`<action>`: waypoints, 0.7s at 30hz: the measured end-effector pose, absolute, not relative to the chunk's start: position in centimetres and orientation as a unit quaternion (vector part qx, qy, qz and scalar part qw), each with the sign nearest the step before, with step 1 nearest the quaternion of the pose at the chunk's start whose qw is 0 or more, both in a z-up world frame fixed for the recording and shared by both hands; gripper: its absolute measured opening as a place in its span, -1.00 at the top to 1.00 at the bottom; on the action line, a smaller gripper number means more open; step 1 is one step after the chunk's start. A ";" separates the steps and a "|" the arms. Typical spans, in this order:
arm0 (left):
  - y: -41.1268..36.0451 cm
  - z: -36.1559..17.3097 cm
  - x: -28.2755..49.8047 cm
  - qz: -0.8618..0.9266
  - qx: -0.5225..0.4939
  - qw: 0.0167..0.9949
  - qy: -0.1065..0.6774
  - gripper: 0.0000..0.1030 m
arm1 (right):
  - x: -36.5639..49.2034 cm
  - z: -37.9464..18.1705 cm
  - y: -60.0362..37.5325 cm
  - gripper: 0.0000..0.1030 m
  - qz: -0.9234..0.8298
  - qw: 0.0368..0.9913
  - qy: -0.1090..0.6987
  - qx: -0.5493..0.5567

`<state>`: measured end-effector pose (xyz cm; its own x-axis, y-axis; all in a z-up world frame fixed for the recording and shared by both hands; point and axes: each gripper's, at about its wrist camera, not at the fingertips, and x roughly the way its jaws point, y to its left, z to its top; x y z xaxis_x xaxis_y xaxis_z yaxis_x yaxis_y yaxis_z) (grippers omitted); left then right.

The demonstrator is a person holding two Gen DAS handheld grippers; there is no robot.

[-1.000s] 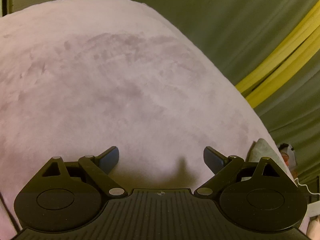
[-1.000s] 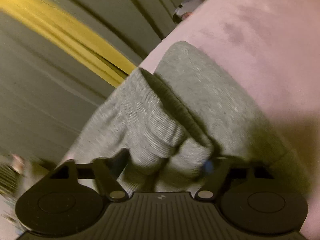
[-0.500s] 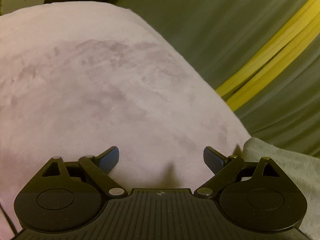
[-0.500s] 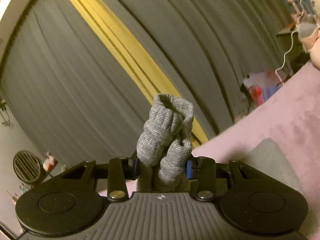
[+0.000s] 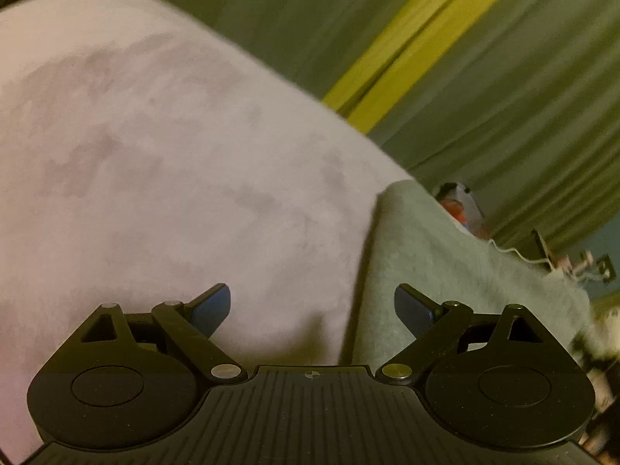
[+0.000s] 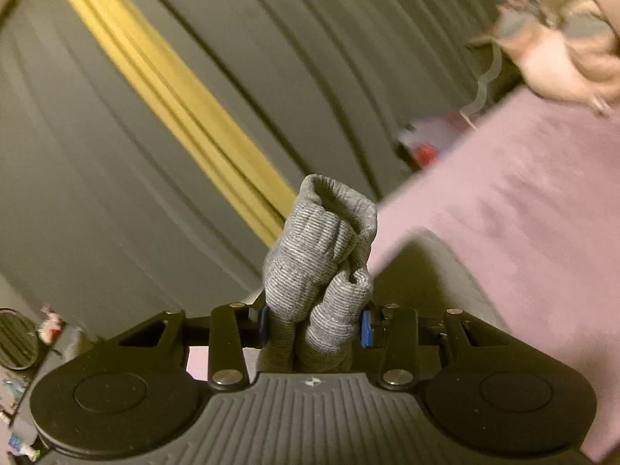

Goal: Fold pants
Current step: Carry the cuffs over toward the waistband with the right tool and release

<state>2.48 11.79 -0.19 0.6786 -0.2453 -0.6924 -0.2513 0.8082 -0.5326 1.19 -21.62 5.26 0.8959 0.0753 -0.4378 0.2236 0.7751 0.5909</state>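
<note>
The grey pants (image 5: 445, 267) lie on the pink bed cover (image 5: 155, 155), at the right in the left wrist view. My left gripper (image 5: 312, 306) is open and empty, just above the cover, with the pants' edge under its right finger. My right gripper (image 6: 314, 325) is shut on the bunched ribbed cuffs of the pants (image 6: 321, 255), which stick up between its fingers, lifted above the bed. More grey fabric (image 6: 426, 271) hangs below it.
Grey-green curtains with a yellow stripe (image 6: 174, 89) stand behind the bed. A pink soft toy (image 6: 569, 50) sits at the far right. A red and white object (image 6: 422, 147) and a white cable (image 5: 515, 250) lie past the bed edge.
My right gripper closed on the cuffs and lifted them off the bed. The left view has swung right, and more of the grey pants now show beside the left gripper.
</note>
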 end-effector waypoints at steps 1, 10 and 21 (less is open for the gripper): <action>12.0 -0.4 2.7 0.007 -0.315 0.857 0.407 -0.85 | 1.4 4.1 -22.0 0.13 -0.048 0.911 0.250 0.324; 10.2 -0.4 4.0 -0.020 -0.256 0.861 0.440 -0.85 | 1.9 1.8 -22.9 -0.56 -0.148 0.897 0.342 0.238; 2.9 0.5 5.7 -0.091 -0.106 0.891 0.432 -0.86 | 5.4 -3.7 -26.0 -0.92 -0.113 0.878 0.404 0.230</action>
